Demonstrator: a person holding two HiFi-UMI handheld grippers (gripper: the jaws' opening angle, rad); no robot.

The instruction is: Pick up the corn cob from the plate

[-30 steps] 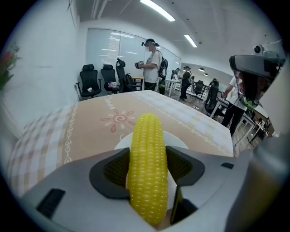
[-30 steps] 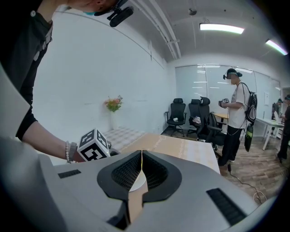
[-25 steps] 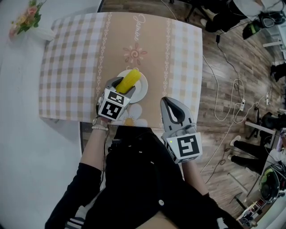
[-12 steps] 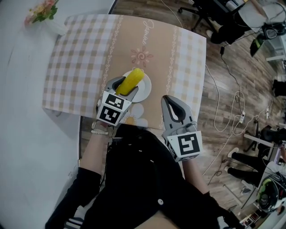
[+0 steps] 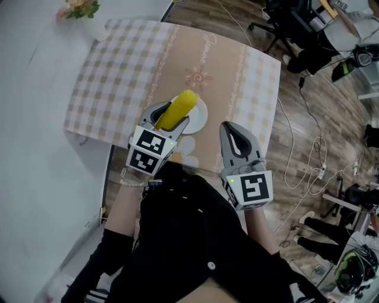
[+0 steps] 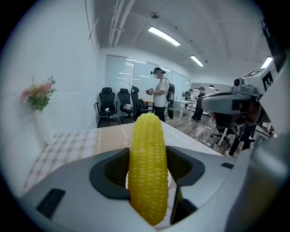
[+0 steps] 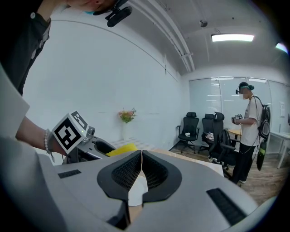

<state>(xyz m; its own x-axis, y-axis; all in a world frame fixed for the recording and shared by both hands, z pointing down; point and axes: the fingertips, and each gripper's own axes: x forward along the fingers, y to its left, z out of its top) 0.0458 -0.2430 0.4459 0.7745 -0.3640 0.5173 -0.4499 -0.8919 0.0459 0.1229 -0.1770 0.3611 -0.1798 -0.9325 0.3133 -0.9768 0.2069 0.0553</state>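
- Count: one corn cob [image 5: 179, 109], one white plate [image 5: 201, 118], one checked table [image 5: 115, 74], one vase of flowers [image 5: 83, 10] at the upper left of the head view, and your two grippers
- Your left gripper [image 5: 170, 120] has its fingers pinching the corn cob from both sides around its lower half, and the yellow tip sticks out past them, tilted up
- The cob sits over the plate, about centre frame; can't tell if its low end touches the plate
- Your right gripper [image 5: 232, 129] is lower right of the plate, fingers pressed together with nothing between them, touching nothing
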